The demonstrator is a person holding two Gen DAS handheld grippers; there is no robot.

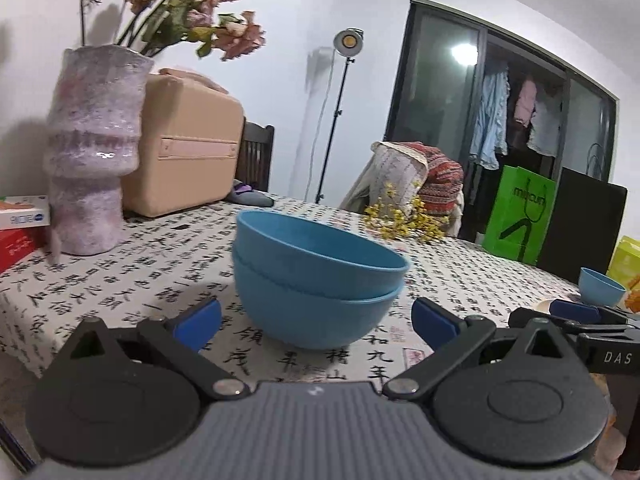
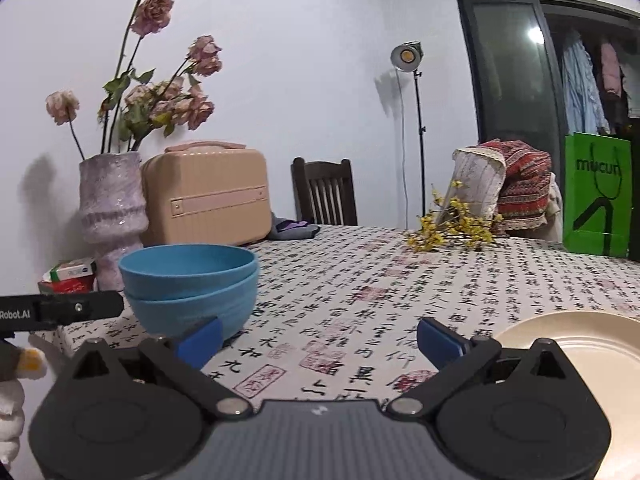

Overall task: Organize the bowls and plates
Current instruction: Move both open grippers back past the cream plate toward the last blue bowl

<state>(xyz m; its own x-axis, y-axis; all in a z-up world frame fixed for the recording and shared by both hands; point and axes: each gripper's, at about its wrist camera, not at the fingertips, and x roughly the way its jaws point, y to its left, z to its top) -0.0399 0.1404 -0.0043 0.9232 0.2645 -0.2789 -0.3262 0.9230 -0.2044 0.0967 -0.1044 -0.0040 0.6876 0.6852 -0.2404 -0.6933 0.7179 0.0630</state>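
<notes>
Both grippers gape, holding nothing: left gripper [image 1: 316,322] faces two nested blue bowls [image 1: 316,272] on the counter [image 1: 120,280]; right gripper [image 2: 318,340] hovers between them and a cream plate [image 2: 592,344]. Another small bowl [image 1: 602,286] sits apart. Risk: nudging the tilted top bowl could slide the stack.

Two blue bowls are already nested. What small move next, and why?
Probably ease the open right gripper toward the cream plate at its right. The stacked blue bowls sit settled between the open left gripper fingers, and nothing is held. A small blue bowl also waits farther right.
</notes>
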